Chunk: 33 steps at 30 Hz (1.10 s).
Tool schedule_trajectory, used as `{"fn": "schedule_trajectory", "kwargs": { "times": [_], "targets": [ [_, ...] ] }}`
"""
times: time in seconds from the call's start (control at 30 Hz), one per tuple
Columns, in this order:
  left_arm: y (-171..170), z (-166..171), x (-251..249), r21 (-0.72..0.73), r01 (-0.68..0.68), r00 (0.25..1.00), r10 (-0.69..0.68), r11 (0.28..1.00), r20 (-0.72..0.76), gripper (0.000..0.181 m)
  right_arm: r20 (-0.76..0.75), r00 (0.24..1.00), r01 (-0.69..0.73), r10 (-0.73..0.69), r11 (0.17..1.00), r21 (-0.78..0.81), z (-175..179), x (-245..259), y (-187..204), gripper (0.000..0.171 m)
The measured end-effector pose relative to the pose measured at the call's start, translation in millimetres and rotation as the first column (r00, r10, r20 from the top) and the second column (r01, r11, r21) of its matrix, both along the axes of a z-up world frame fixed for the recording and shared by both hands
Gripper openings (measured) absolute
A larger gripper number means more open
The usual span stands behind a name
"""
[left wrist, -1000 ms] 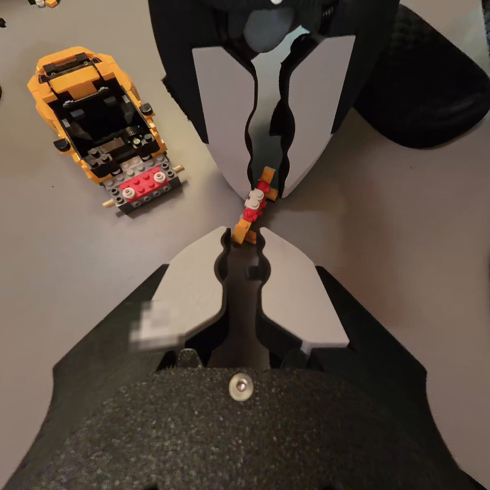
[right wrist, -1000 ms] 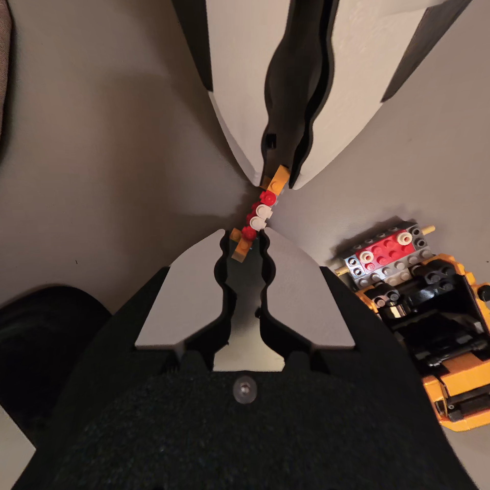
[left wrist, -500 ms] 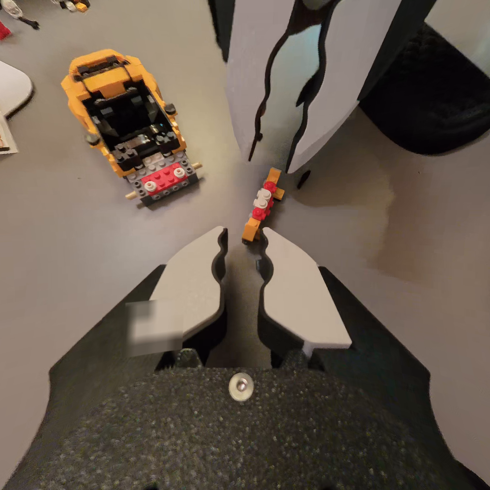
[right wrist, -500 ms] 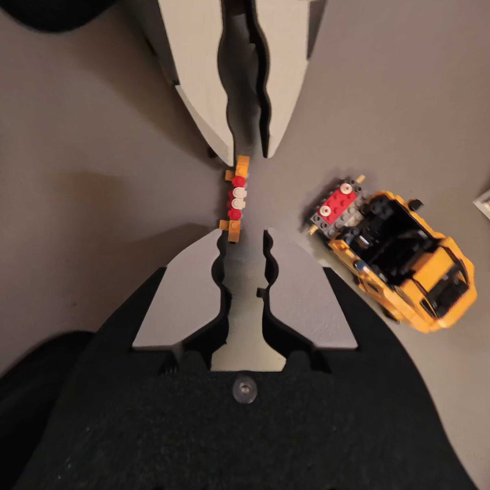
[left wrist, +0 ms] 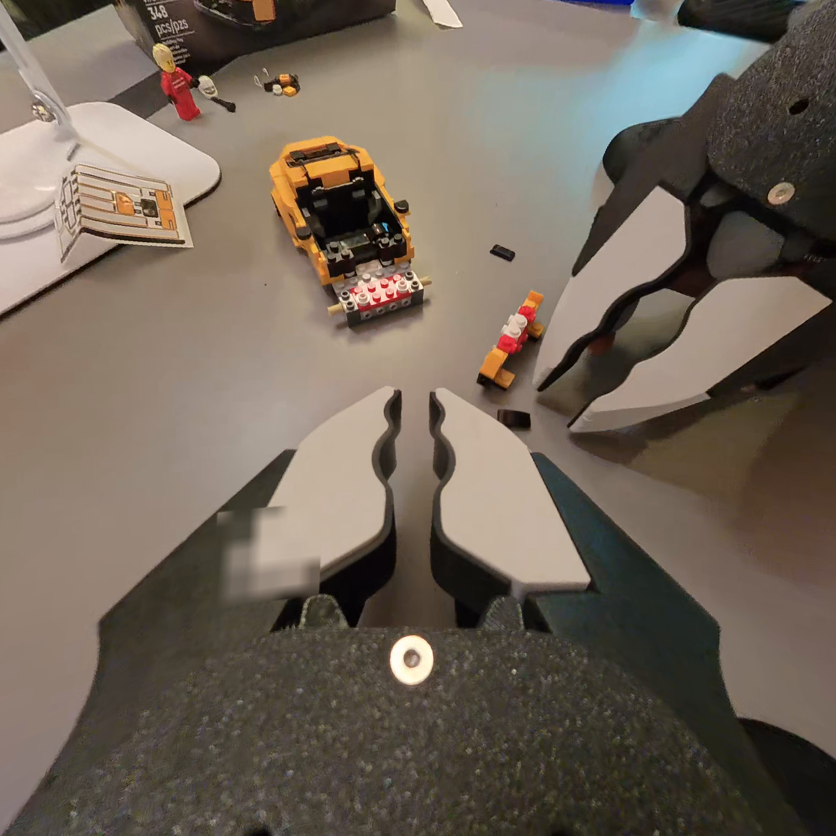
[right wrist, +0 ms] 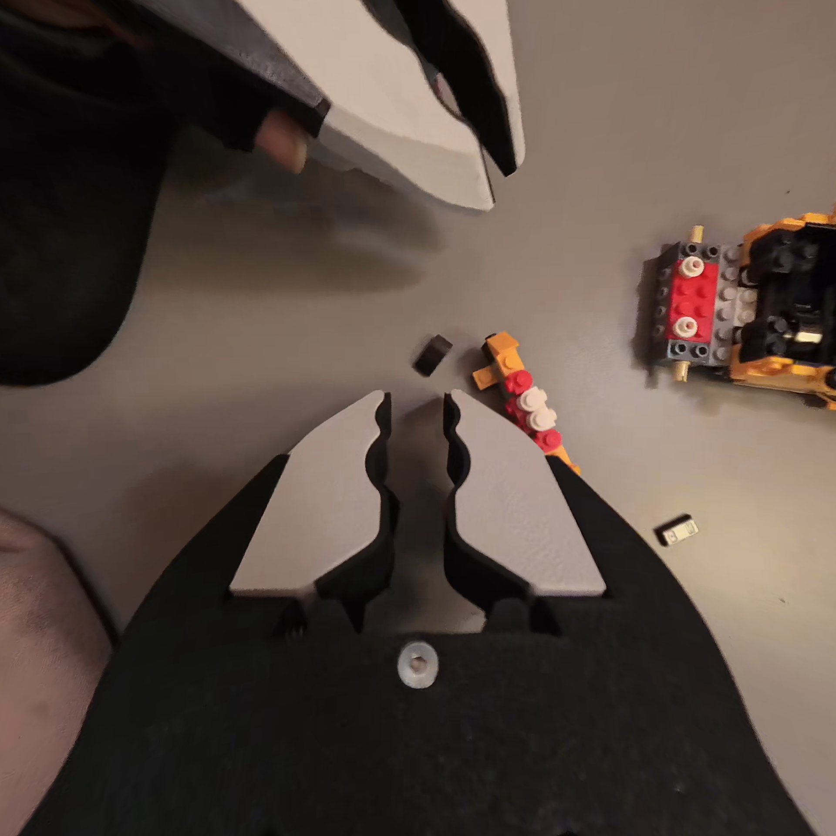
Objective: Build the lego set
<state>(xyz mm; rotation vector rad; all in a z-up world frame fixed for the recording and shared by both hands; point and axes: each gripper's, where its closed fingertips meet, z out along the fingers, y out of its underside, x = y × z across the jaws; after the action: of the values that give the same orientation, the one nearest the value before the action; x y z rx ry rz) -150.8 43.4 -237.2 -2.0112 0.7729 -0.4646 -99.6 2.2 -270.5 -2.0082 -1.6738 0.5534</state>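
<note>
A: Left to right in your left wrist view. At the far left a white stand base [left wrist: 113, 149] carries the folded instruction sheet [left wrist: 120, 210]. Behind it a red minifigure [left wrist: 178, 83] stands on the worktop [left wrist: 158, 384], with a few loose small parts [left wrist: 282, 85] just beside it. Can you confirm the main build?

B: Yes. The orange car [left wrist: 337, 212] sits mid-worktop, cabin open, its grey and red studded end [left wrist: 382, 296] bare and pointing toward you. I judge this is where the next part goes.

A: And the sub-assembly?

B: The orange, red and white strip [left wrist: 511, 341] lies loose on the worktop, right of the car and well apart from it. Neither tool holds it. One small black piece [left wrist: 502, 252] lies beyond it, another [left wrist: 513, 417] just in front of it.

A: Jaw state?

B: Your left gripper [left wrist: 414, 400] has its jaws a narrow gap apart, empty, raised short of the strip. Your right gripper [left wrist: 554, 405] has its jaws parted wider, also empty, tips down just beside the strip. The right wrist view agrees: your right gripper [right wrist: 414, 398] is slightly parted with nothing between the jaws, the strip [right wrist: 527, 400] just beside its right-hand jaw.

A: Step in hand?

B: My reading: the strip is between grasps. Next you need a square pinch across its narrow sides, studs aligned to the car's bare end, the car braced so it cannot slide.
</note>
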Motion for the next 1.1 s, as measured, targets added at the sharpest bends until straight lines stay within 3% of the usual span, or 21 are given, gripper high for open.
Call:
{"fn": "schedule_trajectory", "kwargs": {
  "times": [0.27, 0.37, 0.5, 0.63, 0.83, 1.1],
  "targets": [
    [-6.9, -0.4, -0.1, 0.019, 0.003, 0.999, -0.002, 1.0, -0.05, 0.009, 0.019, 0.998, 0.05, -0.051, 0.997, 0.056, -4.1, -16.7, 4.6, 0.014],
    [-7.0, -1.4, -0.3, 0.019, 0.003, 0.999, -0.002, 1.0, -0.053, 0.009, 0.034, 0.997, -0.07, 0.069, 0.996, 0.051, -4.4, -22.3, -10.2, 0.009],
    [-6.4, -4.1, -1.3, 0.005, -0.002, 0.999, 0.002, 1.0, -0.046, 0.009, -0.011, 0.981, -0.192, 0.193, 0.979, 0.074, 4.4, -16.3, -23.8, 0.02],
    [-6.8, -5.8, -0.7, 0.0, 0.002, 0.999, -0.002, 1.0, -0.049, 0.009, -0.095, 0.978, -0.178, 0.183, 0.982, 0.06, 29.1, 20.8, -4.2, 0.022],
    [-8.3, -8.3, 1.6, -0.008, 0.017, 0.998, -0.017, 1.0, -0.053, 0.009, -0.023, 0.991, -0.124, 0.128, 0.983, 0.136, 26.1, 83.2, 42.0, 0.02],
    [-10.3, -7.0, 3.9, -0.006, 0.035, 0.999, -0.035, 0.999, -0.034, 0.006, 0.022, 1.0, 0.019, -0.021, 0.996, 0.086, 4.2, 86.5, 83.8, 0.019]
  ]
}}
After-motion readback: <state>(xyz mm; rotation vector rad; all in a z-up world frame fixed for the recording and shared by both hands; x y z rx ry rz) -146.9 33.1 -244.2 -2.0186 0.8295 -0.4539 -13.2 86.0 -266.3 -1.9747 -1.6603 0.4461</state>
